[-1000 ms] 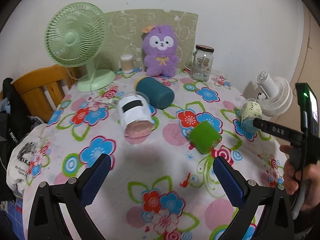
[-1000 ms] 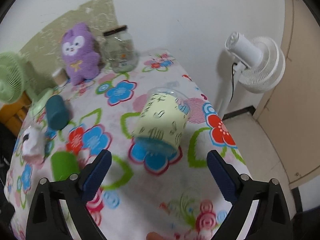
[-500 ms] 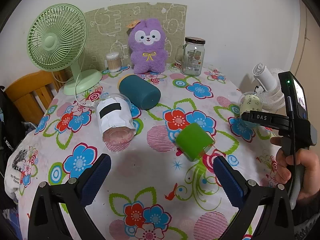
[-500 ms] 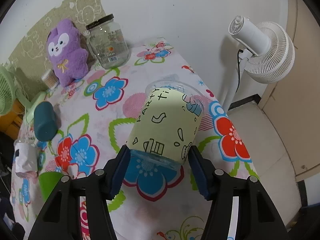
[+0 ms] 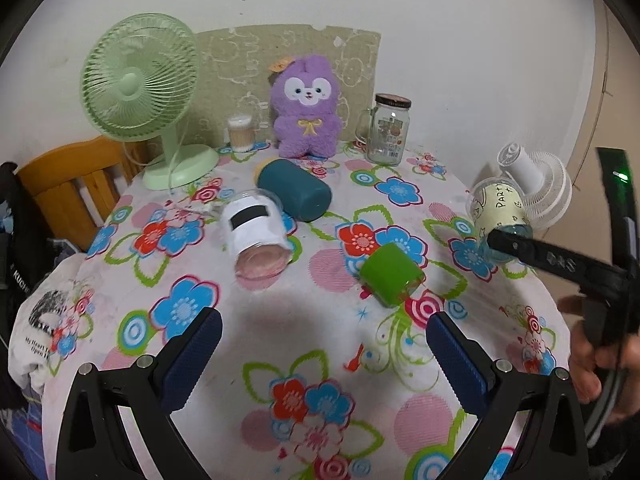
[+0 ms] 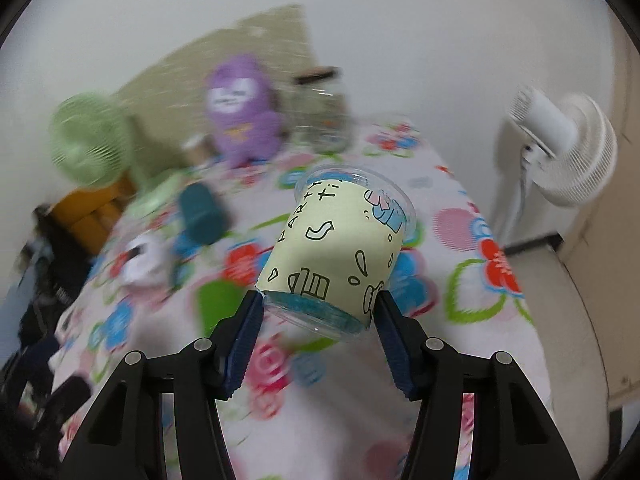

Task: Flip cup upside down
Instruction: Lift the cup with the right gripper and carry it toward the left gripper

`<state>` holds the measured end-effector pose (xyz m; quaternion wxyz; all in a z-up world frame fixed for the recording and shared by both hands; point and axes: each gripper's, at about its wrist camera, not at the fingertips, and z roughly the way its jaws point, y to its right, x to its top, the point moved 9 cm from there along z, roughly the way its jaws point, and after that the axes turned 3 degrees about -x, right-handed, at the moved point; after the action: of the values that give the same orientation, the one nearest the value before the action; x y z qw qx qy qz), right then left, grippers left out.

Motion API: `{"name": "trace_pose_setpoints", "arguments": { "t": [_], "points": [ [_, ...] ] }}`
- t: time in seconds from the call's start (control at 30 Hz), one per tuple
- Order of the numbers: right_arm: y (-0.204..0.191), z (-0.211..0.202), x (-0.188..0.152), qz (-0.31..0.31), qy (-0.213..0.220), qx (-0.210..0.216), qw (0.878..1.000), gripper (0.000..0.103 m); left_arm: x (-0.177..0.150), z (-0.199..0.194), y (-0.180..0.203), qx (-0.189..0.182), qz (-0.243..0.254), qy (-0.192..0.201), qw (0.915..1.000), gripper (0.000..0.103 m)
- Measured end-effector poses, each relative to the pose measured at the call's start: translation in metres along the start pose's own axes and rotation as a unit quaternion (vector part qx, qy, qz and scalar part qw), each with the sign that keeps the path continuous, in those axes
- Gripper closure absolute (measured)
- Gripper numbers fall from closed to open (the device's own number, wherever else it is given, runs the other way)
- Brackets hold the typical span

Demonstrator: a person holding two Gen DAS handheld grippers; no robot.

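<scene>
The cup (image 6: 340, 248), a clear plastic one with a pale yellow doodled sleeve, sits clamped between the fingers (image 6: 244, 340) of our right gripper (image 6: 318, 320), which pinch it near its base; it is tilted, its wide rim pointing away from us and slightly up, and it is lifted off the table (image 6: 460, 360). From our left wrist camera we see the same cup (image 5: 498, 210) far to the right of our left fingers, near the table's right edge, with the right gripper's dark finger (image 5: 520, 246) across its lower part. Our left gripper (image 5: 324, 356) is spread wide and holds nothing, hovering over the flowered tablecloth. Ahead of the left finger (image 5: 192, 356) lies a white-sleeved cup (image 5: 256, 236) on its side, its pink base towards us. Beyond it and a little right lies a teal cup (image 5: 294, 190), also on its side. Ahead of the right finger (image 5: 456, 360) lies a green cup (image 5: 392, 272), tipped over. At the far edge stand a green fan (image 5: 140, 80), a purple plush toy (image 5: 306, 108) and a glass jar (image 5: 390, 130). To the right of the held cup, off the table, stands a white fan (image 6: 560, 152).
</scene>
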<state>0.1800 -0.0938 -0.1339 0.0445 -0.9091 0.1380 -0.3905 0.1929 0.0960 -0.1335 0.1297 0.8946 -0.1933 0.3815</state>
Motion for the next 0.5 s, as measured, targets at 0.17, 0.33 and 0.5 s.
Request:
{"name": "trace_pose_setpoints", "arguments": {
  "t": [0.17, 0.33, 0.5],
  "points": [
    [-0.062, -0.023, -0.029, -0.054, -0.005, 0.054, 0.997, 0.043, -0.019, -0.032, -0.017, 0.001, -0.012, 0.015, 0.9998, 0.0],
    [-0.122, -0.023, -0.066, -0.109, -0.028, 0.085, 0.99, 0.043, -0.049, -0.059, -0.04, 0.015, -0.033, 0.018, 0.9992, 0.0],
    [-0.152, -0.008, -0.1, -0.142, -0.064, 0.097, 0.983, 0.043, -0.078, -0.074, -0.061, 0.034, -0.051, 0.012, 0.998, 0.0]
  ]
}}
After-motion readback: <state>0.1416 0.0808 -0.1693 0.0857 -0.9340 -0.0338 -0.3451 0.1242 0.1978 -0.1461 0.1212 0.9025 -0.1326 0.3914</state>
